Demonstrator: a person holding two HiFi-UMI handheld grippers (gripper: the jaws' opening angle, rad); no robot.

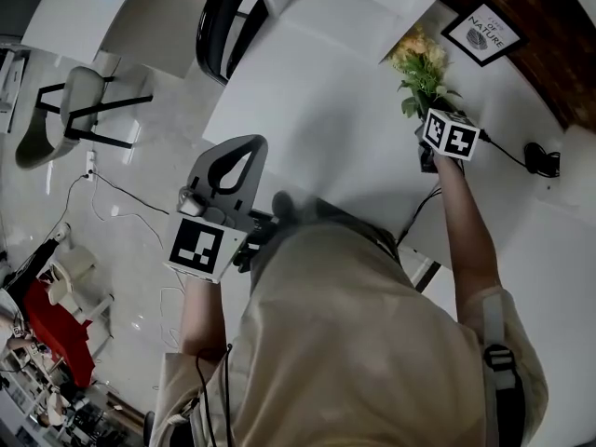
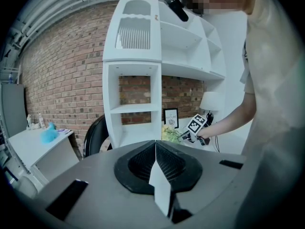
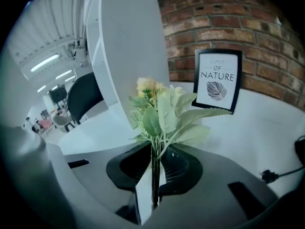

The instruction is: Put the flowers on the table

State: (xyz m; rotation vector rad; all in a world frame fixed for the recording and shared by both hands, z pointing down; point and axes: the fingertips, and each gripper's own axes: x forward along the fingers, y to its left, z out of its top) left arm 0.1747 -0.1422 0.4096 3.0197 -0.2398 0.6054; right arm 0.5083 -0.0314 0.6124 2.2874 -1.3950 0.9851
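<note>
At the table's (image 1: 317,128) 1 o'clock corner in the head view, the flowers (image 1: 421,63) sit in the right gripper (image 1: 424,124), near the framed print (image 1: 481,32). Hidden: the marker cube covers the stems there, and the person's torso blocks the near table edge. Right gripper view: right gripper (image 3: 155,175) jaws pinched on the thin dark stems of the flowers (image 3: 162,113); the stem ends run down between the pads and are lost from sight, so whether they touch the tabletop cannot be told. The long axis runs along the jaws, with yellow blooms and pale leaves at 12 o'clock and stems at 6 o'clock. Only this view makes the framed print (image 3: 217,80) and the brick wall (image 3: 228,23) plain. The left gripper view alone shows the white shelf unit (image 2: 136,80), with the bouquet small and blurred at 3 o'clock. The left gripper (image 2: 156,171) has its jaws pressed together with nothing between them, and it is held off the table's 8 o'clock edge (image 1: 237,161).
</note>
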